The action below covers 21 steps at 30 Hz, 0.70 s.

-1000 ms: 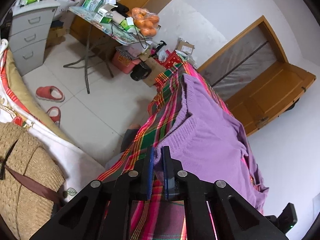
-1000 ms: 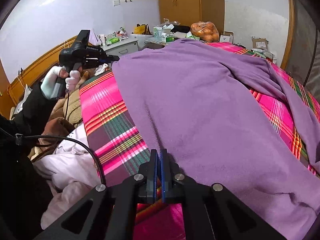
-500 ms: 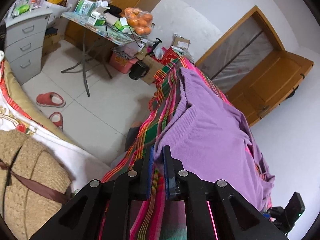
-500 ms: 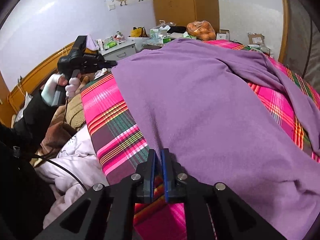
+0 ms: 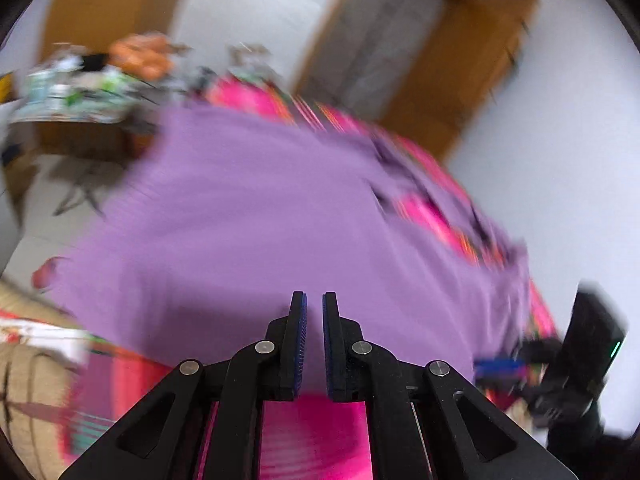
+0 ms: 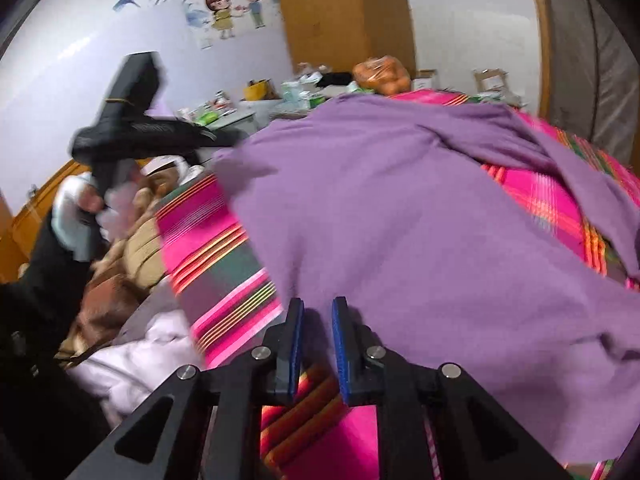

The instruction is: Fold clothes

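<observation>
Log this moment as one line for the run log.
task: fold clothes | left gripper: open, blurred view | right gripper: open at sweater edge | sweater: spread on striped blanket, unfolded

The room is evenly and softly lit, with no glare. The left view is smeared hard by motion: the purple sweater [image 5: 256, 232], the door [image 5: 452, 76] and the cluttered table [image 5: 76, 96] all streak. The right view is sharper, blurring toward the hand [image 6: 76, 208]. Both bend and darken at the round edges.
</observation>
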Tool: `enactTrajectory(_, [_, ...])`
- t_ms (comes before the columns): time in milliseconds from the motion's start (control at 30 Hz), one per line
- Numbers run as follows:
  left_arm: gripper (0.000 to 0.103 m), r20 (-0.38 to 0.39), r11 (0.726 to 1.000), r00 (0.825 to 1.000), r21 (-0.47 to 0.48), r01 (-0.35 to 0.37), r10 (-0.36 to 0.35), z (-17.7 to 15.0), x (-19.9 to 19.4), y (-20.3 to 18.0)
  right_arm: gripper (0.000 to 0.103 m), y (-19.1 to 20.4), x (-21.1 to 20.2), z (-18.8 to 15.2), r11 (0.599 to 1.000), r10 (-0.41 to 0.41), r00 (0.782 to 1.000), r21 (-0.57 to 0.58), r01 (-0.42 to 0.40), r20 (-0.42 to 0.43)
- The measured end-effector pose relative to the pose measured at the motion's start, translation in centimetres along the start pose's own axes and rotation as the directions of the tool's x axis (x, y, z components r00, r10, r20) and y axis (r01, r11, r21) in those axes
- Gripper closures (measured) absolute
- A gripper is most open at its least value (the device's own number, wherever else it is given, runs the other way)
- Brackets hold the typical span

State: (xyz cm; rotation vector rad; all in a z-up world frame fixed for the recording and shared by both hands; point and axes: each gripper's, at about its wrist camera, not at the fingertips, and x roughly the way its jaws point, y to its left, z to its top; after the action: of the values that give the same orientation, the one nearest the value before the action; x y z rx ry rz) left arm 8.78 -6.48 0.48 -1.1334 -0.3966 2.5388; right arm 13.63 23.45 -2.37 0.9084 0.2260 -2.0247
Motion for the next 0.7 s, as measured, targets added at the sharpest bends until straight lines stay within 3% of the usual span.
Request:
enactTrajectory(33, [0.097, -0.038, 1.000, 0.999, 0.024, -0.001, 0.002, -0.6, 1.1, -0.7, 0.087, -0.2, -0.6, -0.3, 1.000, 0.001, 1.000, 0.009, -0.001, 0.010])
enactTrajectory(100, [0.092, 0.018, 0.995, 0.999, 0.086, -0.044, 0.043, -1.2, 0.4, -1.7, 0.087, -1.3, -2.1, -0.8, 0.998, -0.018, 0.998, 0.053, 0.015, 0.053])
enactTrajectory(200, [0.092, -0.001, 0.994, 0.998, 0.084, -0.063, 0.064, -0.4, -0.9, -1.7, 0.087, -4.6, -4.9, -1.7, 0.981, -0.089, 0.987, 0.183, 0.063, 0.135])
enactTrajectory(333, [0.092, 0.023, 0.991, 0.995, 0.092, -0.098, 0.096, 1.3, -2.0, -2.0, 0.085, -9.7, -8.2, -3.6, 0.912, -0.209, 0.959, 0.391, 0.121, 0.191])
enactTrajectory(467, [0.091, 0.060, 0.994, 0.995, 0.076, -0.081, 0.076, 3.4, -2.2, -2.5, 0.074, -14.6, -11.9, -5.8, 0.798, -0.339, 0.914, 0.582, 0.154, 0.224])
enactTrajectory(533, [0.090, 0.062, 0.995, 0.996, 0.067, -0.072, 0.068, 4.3, -1.8, -2.6, 0.066, -17.0, -14.3, -7.4, 0.705, -0.441, 0.872, 0.683, 0.191, 0.211])
enactTrajectory(600, [0.090, 0.060, 0.996, 0.996, 0.059, -0.062, 0.059, 4.9, -1.4, -2.5, 0.066, -19.0, -16.3, -9.0, 0.613, -0.523, 0.833, 0.759, 0.219, 0.181])
enactTrajectory(700, [0.089, 0.054, 0.997, 0.997, 0.055, -0.052, 0.049, 4.8, -0.7, -2.3, 0.062, -21.4, -17.3, -10.4, 0.523, -0.568, 0.813, 0.819, 0.236, 0.128])
